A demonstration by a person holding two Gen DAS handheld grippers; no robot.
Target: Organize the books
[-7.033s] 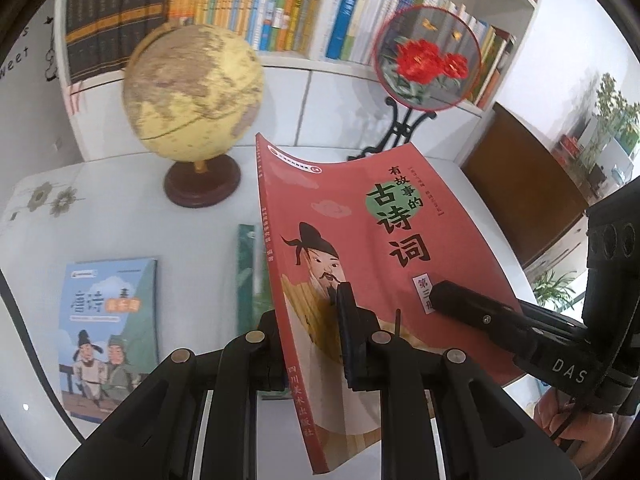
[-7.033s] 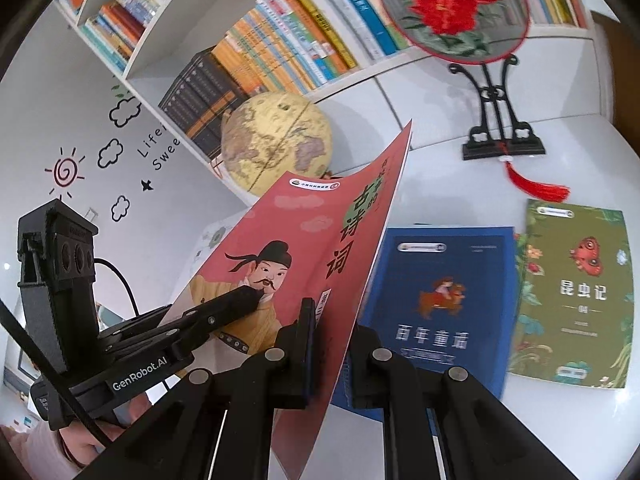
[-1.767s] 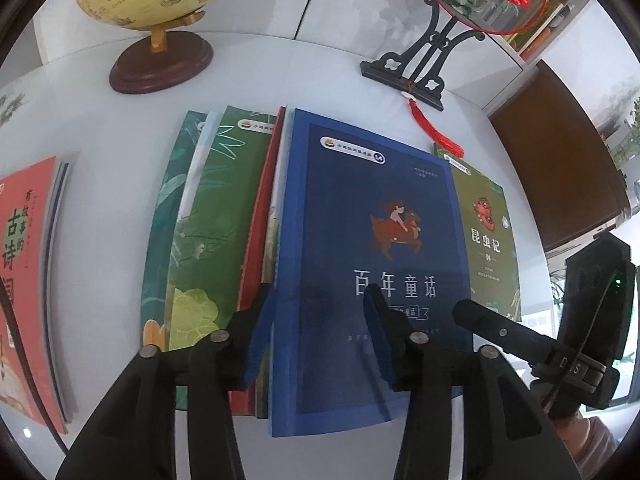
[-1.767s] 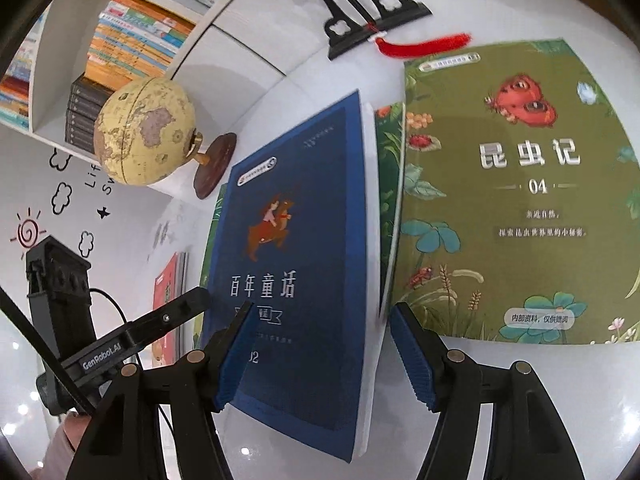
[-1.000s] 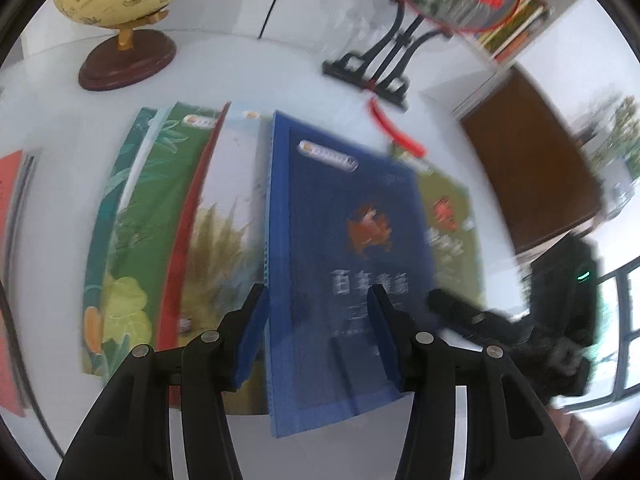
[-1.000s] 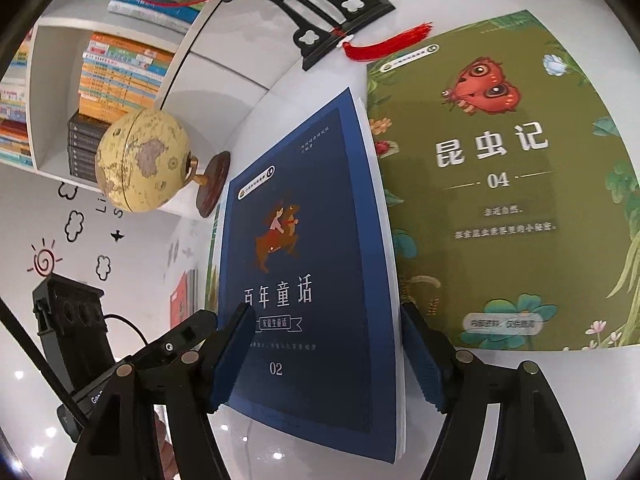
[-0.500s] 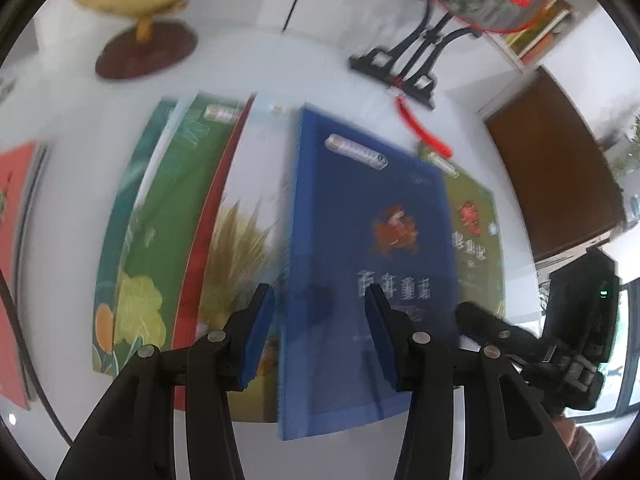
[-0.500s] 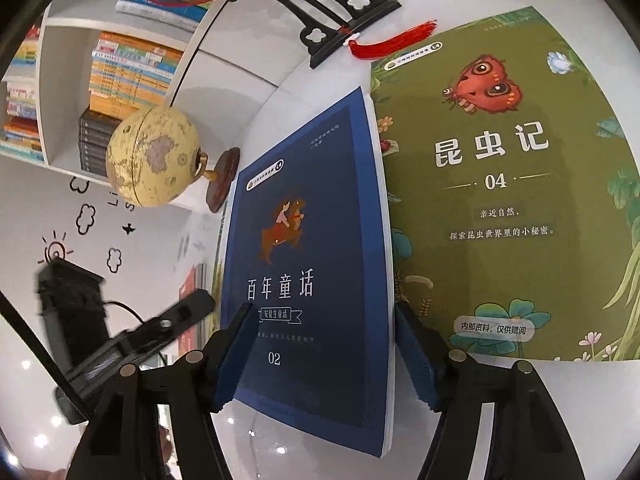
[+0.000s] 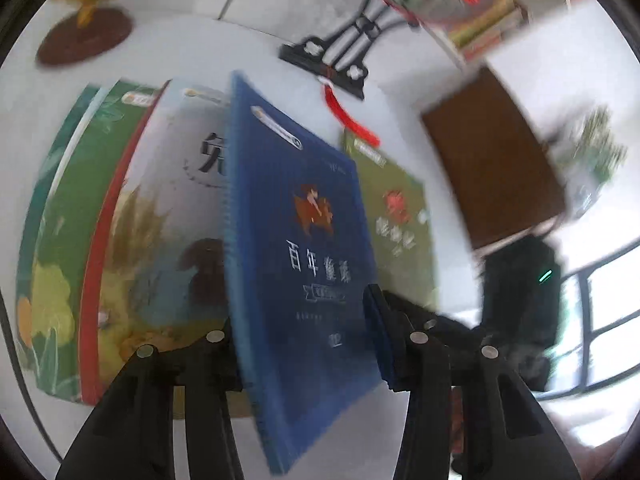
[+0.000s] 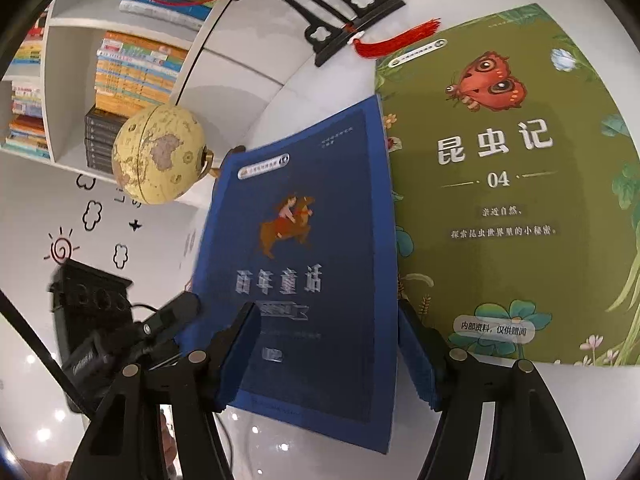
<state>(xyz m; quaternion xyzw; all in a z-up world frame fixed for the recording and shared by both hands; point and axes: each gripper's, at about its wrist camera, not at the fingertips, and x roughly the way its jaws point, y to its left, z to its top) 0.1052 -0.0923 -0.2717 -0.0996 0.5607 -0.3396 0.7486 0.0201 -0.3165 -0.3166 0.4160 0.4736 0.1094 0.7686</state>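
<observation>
— Lifting off the pile, is it, that blue book (image 9: pixel 304 248)?

— Tilted up on its spine side, yes; the left gripper (image 9: pixel 304 344) straddles its lower edge, jaws closing, though blur hides whether the pads press; the left finger is behind the cover.

— And the right gripper (image 10: pixel 328 344)?

— Jaws wide, one either side of the book's near end (contact hard to judge); the olive book (image 10: pixel 500 200) lies flat just beside on the white table (image 10: pixel 288 80), its right edge cut off.

— What's underneath?

— A pale book (image 9: pixel 160 216), half covered; title mostly hidden.
</observation>
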